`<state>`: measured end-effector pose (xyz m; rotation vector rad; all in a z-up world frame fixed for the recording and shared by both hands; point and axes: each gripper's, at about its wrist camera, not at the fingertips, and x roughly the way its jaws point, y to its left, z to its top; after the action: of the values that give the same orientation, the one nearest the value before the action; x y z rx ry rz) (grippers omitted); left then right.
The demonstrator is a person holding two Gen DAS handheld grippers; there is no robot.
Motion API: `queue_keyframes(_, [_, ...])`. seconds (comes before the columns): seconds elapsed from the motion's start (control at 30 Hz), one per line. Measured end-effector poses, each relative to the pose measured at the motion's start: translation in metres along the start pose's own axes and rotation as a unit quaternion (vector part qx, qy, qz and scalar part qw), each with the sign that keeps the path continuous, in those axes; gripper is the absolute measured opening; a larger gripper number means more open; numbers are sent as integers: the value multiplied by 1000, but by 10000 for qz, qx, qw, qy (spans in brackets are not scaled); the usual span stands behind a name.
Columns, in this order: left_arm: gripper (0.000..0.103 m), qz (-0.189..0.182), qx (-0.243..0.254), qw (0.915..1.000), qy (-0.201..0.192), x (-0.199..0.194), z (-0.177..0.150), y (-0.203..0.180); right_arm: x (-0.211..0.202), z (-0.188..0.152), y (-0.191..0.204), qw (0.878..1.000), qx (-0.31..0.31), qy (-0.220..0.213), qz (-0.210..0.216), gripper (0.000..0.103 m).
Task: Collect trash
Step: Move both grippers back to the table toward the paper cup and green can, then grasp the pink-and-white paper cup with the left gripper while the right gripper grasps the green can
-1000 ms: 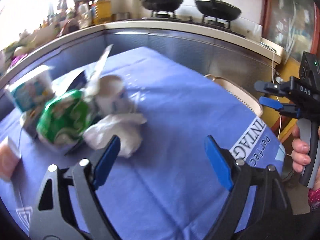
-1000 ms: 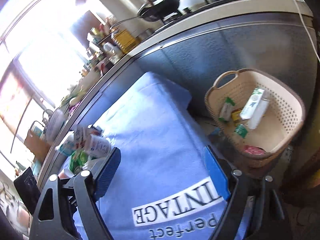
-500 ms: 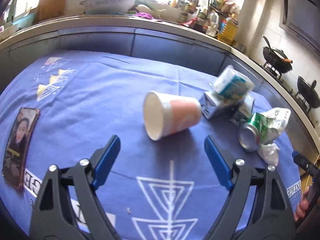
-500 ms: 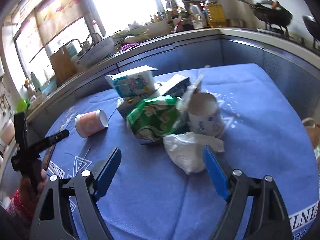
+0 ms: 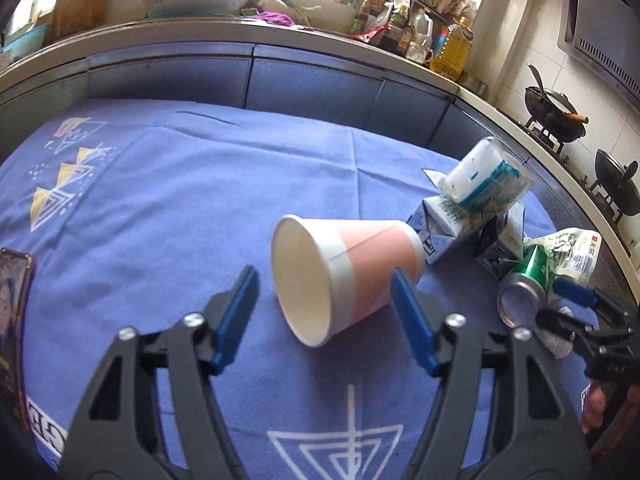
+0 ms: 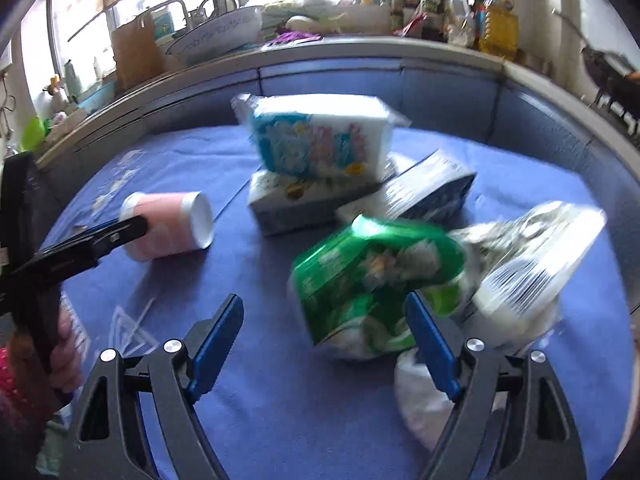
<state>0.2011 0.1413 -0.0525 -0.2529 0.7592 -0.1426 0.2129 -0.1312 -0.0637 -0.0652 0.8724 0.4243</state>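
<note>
The paper cup (image 5: 352, 280) looked matt; the blue tablecloth (image 5: 200, 184) was soft woven cloth; the crushed green can (image 5: 528, 284) was shiny metal; the tissue pack (image 6: 320, 140) wore glossy plastic film.

We are looking down close along both grippers' fingers, sharing the tipped pink paper cup (image 5: 352, 276) (image 6: 168, 230) from opposite sides.
</note>
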Motion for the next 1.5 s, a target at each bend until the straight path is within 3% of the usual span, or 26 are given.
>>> queue_keyframes(0.03, [35,-142,-13,9999,71,3,0,0,0,-9,5,9991,47,148,396,83])
queue_keyframes(0.07, [25,-239,-22,9997,110,4,-1,1,-2,-16,11,9970,13,236,739,83])
queue_keyframes(0.1, [24,-263,-9,9996,118,4,-2,1,-6,-22,15,9955,-77,220,915,83])
queue_keyframes(0.13, [24,-244,9,9996,112,4,-4,1,-13,-24,16,9964,-134,85,833,83])
queue_keyframes(0.27, [24,-159,-33,9997,167,7,-6,1,-30,0,-18,9984,288,-449,211,83])
queue_keyframes(0.37, [24,-121,-162,9996,215,8,-5,5,-28,24,-42,9964,592,-589,124,83])
queue_keyframes(0.6, [31,-107,-362,9990,233,4,-1,10,7,46,-52,9979,520,-248,-302,83])
queue_keyframes(0.63, [38,-94,-360,9991,201,2,0,10,8,45,-56,9978,541,-201,-328,84])
queue_keyframes(0.67, [47,-81,-366,9992,163,1,1,10,10,44,-57,9979,556,-157,-291,86])
queue_keyframes(0.7, [50,-87,-376,9992,114,-1,3,10,10,42,-58,9981,568,-137,-194,87])
queue_keyframes(0.9, [51,-158,-338,9993,63,0,11,8,0,4,-26,9956,438,289,771,86])
queue_keyframes(0.93, [47,-186,-325,9993,69,1,11,7,-3,-4,-18,9942,385,356,940,87])
queue_keyframes(1.03, [20,-518,-288,9982,25,1,12,4,-14,-25,6,9923,61,401,1172,87])
queue_keyframes(1.07, [17,-561,-255,9981,32,1,13,1,-17,-30,12,9926,-53,384,1151,87])
queue_keyframes(1.27, [3,-865,-341,9956,103,-8,8,-2,-26,-36,27,9946,-732,152,716,87])
queue_keyframes(1.4, [3,-882,-368,9954,51,-24,3,4,-21,-31,26,9915,-1219,-108,452,91])
queue_keyframes(1.5, [3,-915,-456,9947,125,-32,-3,10,-12,-23,25,9849,-1597,-241,621,98])
